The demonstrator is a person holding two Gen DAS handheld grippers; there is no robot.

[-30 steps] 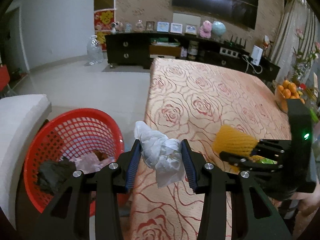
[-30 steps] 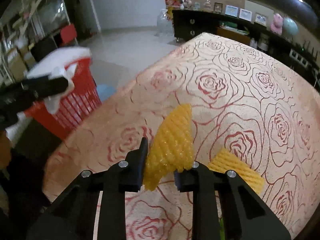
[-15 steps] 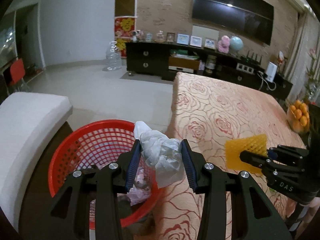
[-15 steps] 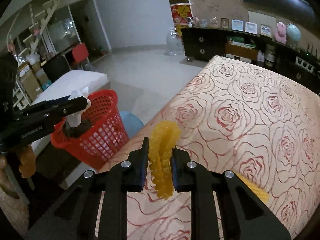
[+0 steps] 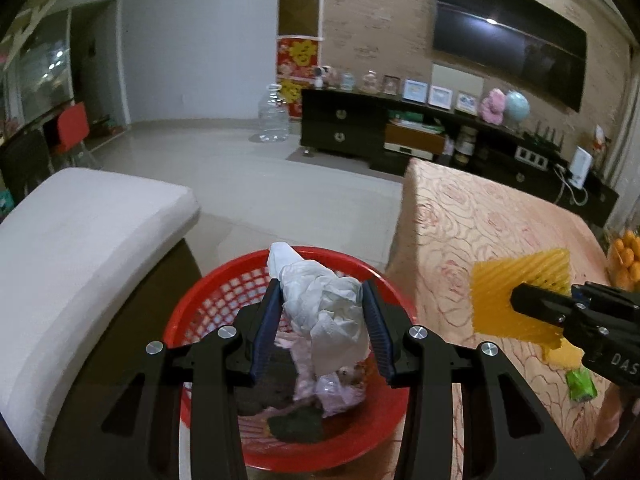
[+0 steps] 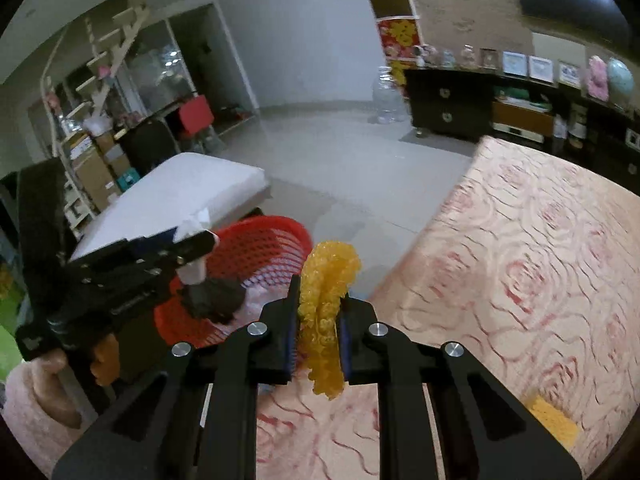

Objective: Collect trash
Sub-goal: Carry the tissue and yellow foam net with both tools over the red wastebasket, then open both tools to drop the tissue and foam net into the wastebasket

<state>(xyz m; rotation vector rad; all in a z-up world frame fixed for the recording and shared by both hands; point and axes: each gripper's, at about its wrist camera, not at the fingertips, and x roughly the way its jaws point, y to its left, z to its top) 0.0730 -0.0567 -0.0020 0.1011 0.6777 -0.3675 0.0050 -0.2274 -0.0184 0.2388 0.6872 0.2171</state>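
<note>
**Two pieces in hand, the basket right below**

The left claw (image 5: 324,328) is clamped on a crumpled white tissue (image 5: 324,300) and hangs directly over the red basket (image 5: 192,312), which stands on the floor between a white cushioned seat (image 5: 80,240) and the worktop (image 5: 500,232) with its rose-patterned cloth. The right claw (image 6: 318,332) is pressed tight on a piece of yellow foam netting (image 6: 326,292), held above the worktop's near edge, with the basket just beyond it to the left.

The basket already holds rubbish: pink plastic (image 5: 320,384), something dark (image 5: 296,424) and other scraps. So the collecting looks well along. The tissue probably needs only to be let go; the netting has yet to be carried across over the rim.

Left on the worktop are a second yellow netting piece (image 6: 554,424) and a small green wrapper (image 5: 582,384), both near the front edge. A bowl of oranges (image 5: 626,256) sits at the far right and does not look like trash.

The likeliest snag is the two claws crowding each other over the one basket. The white seat stands close on the far side, so a light piece dropped off-centre could land on it or on the floor.
</note>
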